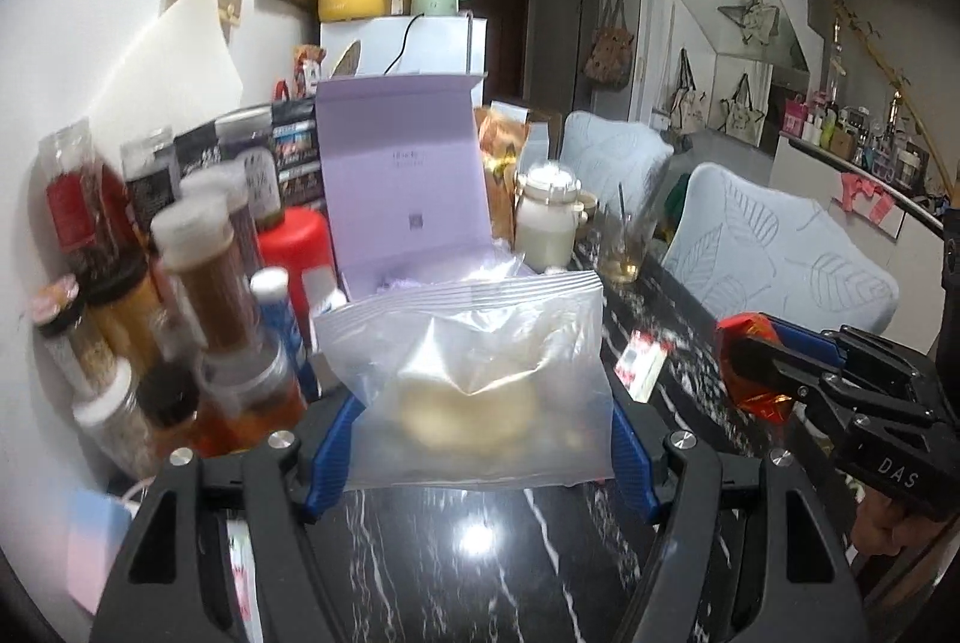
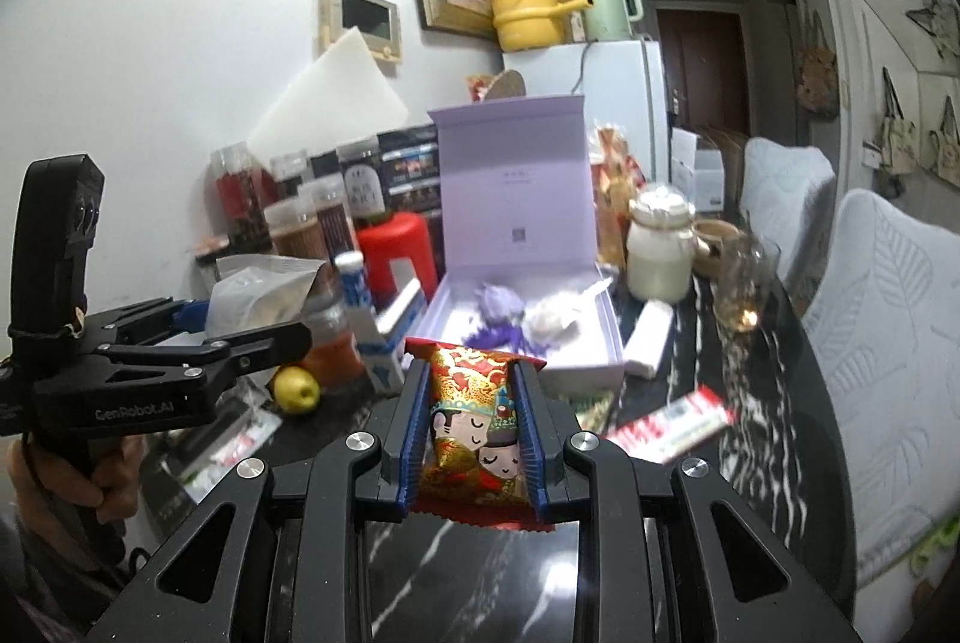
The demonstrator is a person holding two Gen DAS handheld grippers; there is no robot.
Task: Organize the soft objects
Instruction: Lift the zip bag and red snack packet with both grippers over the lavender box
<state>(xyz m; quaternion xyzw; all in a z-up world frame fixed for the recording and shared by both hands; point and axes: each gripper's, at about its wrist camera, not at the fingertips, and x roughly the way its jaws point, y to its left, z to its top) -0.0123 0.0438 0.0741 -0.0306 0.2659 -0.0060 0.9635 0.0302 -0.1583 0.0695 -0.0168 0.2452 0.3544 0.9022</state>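
Clamping a red-and-gold snack packet (image 2: 474,427), the right gripper (image 2: 471,433) hovers just short of the open lilac box (image 2: 591,367), dead ahead; the left gripper (image 1: 480,403) grips a clear zip bag (image 1: 468,373), the same box (image 1: 402,175) beyond it.

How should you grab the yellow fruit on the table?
Grip the fruit across its round middle, coming from above. Bottles and a carton crowd it behind, and the left tongs hang over it holding a bag, so the top is its freest side.
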